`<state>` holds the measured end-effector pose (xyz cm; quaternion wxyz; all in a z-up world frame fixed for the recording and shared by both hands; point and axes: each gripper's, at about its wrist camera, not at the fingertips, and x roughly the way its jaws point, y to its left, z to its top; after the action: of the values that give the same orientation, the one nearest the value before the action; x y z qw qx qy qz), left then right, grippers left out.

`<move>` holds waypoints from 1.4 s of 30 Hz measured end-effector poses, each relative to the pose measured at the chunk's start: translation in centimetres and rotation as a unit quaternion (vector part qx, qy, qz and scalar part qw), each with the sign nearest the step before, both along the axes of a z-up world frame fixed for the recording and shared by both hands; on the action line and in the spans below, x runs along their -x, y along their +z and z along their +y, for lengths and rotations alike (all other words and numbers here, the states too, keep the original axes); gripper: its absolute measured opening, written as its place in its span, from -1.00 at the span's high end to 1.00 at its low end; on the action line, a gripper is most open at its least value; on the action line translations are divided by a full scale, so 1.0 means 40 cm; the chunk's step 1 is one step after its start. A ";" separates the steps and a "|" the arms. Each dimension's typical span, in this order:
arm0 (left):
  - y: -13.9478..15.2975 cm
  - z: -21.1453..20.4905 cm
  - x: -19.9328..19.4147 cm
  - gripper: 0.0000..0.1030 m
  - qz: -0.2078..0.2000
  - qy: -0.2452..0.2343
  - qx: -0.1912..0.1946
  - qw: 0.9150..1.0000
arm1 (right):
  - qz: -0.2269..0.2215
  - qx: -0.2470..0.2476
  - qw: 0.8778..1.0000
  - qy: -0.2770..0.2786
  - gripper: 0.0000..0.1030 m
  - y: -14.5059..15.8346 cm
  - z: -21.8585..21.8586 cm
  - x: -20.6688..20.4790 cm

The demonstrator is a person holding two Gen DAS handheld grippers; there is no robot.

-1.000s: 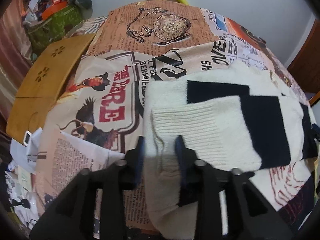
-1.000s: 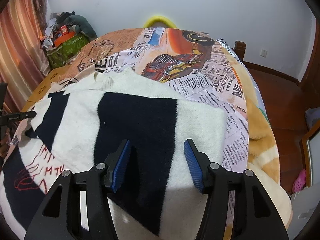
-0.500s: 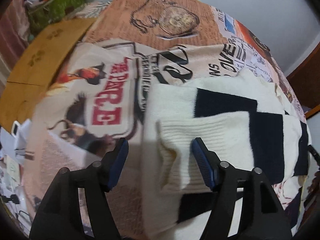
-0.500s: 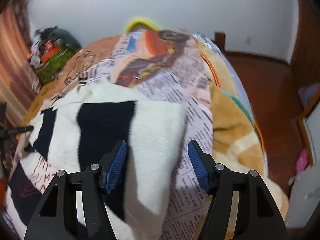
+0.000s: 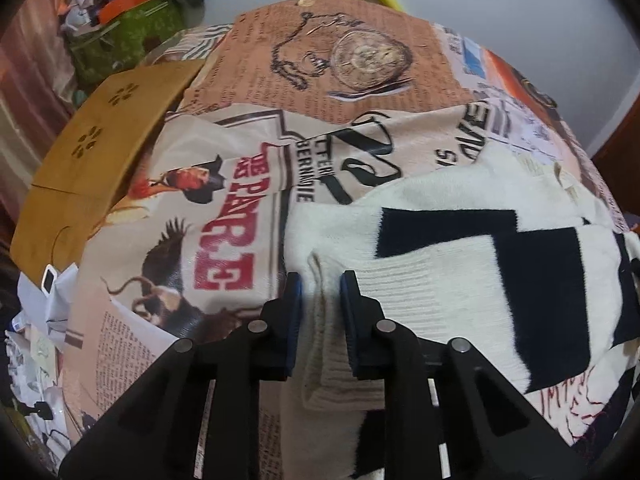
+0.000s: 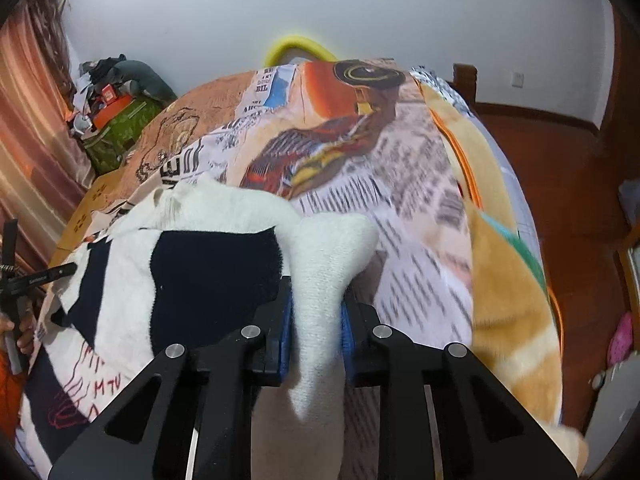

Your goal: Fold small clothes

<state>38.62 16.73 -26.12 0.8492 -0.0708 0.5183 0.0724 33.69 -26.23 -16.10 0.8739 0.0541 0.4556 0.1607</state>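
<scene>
The cream-and-navy knit sweater (image 5: 460, 276) lies on the newspaper-print bedspread (image 5: 240, 208). The left gripper (image 5: 320, 292) pinches its ribbed cuff; the right gripper (image 6: 316, 300) clamps a cream fold, lifting it.

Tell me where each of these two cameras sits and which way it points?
Left wrist: rides on the left tongs, looking forward over the bed at the sweater's ribbed cuff pinched between the blue pads; only the tongs' black arms show.
Right wrist: rides on the right tongs, facing the far wall, clamped on a white fold of the sweater; the person's fingers show at the left edge.
Shared: the white-and-navy sweater, the printed blanket, the yellow hoop.
</scene>
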 end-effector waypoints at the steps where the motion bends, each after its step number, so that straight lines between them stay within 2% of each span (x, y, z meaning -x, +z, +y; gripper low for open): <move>1: 0.000 0.000 -0.004 0.59 0.003 0.002 -0.004 1.000 | 0.002 0.003 1.000 0.000 0.64 -0.001 0.007 -0.008; 3: 0.001 -0.002 -0.005 0.55 0.007 -0.002 -0.006 1.000 | 0.009 0.016 1.000 0.000 0.51 0.000 0.019 -0.009; 5: 0.008 -0.003 0.009 0.44 0.009 -0.008 -0.006 1.000 | 0.009 0.019 1.000 0.003 0.48 0.010 0.016 0.009; 8: 0.013 -0.005 0.044 0.18 0.013 -0.016 -0.007 1.000 | 0.018 0.019 1.000 0.014 0.19 0.012 0.007 0.039; 10: 0.016 -0.006 0.070 -0.01 0.014 -0.019 -0.011 1.000 | 0.025 0.027 0.999 0.025 0.16 0.005 0.003 0.069; 15: 0.023 -0.011 0.152 -0.18 0.021 -0.028 -0.015 0.999 | 0.037 0.036 0.998 0.026 0.11 -0.012 -0.026 0.156; 22: 0.031 -0.025 0.277 -0.19 0.046 -0.036 -0.043 0.997 | 0.049 0.050 0.997 0.021 0.11 0.009 -0.061 0.266; 25: 0.051 -0.022 0.334 -0.19 0.042 -0.032 -0.034 0.998 | 0.040 0.050 0.998 0.023 0.11 0.041 -0.071 0.307; 31: 0.085 -0.045 0.446 -0.26 0.032 -0.024 -0.010 0.999 | 0.014 0.033 0.999 0.026 -0.13 0.093 -0.079 0.403; 35: 0.080 -0.088 0.518 -0.26 0.034 -0.036 0.001 0.999 | 0.028 0.016 0.999 0.038 -0.18 0.067 -0.064 0.470; 40: 0.072 -0.109 0.575 -0.27 0.030 -0.035 0.016 0.999 | 0.061 0.020 0.997 0.052 -0.18 0.009 -0.039 0.526; 42: 0.069 -0.100 0.595 -0.27 0.029 -0.025 0.041 0.998 | 0.073 0.015 0.996 0.053 -0.18 -0.012 -0.037 0.544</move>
<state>14.80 12.72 -23.34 0.8318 -0.0903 0.5467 0.0315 11.92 -27.71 -16.60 0.8292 0.0285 0.5229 0.1954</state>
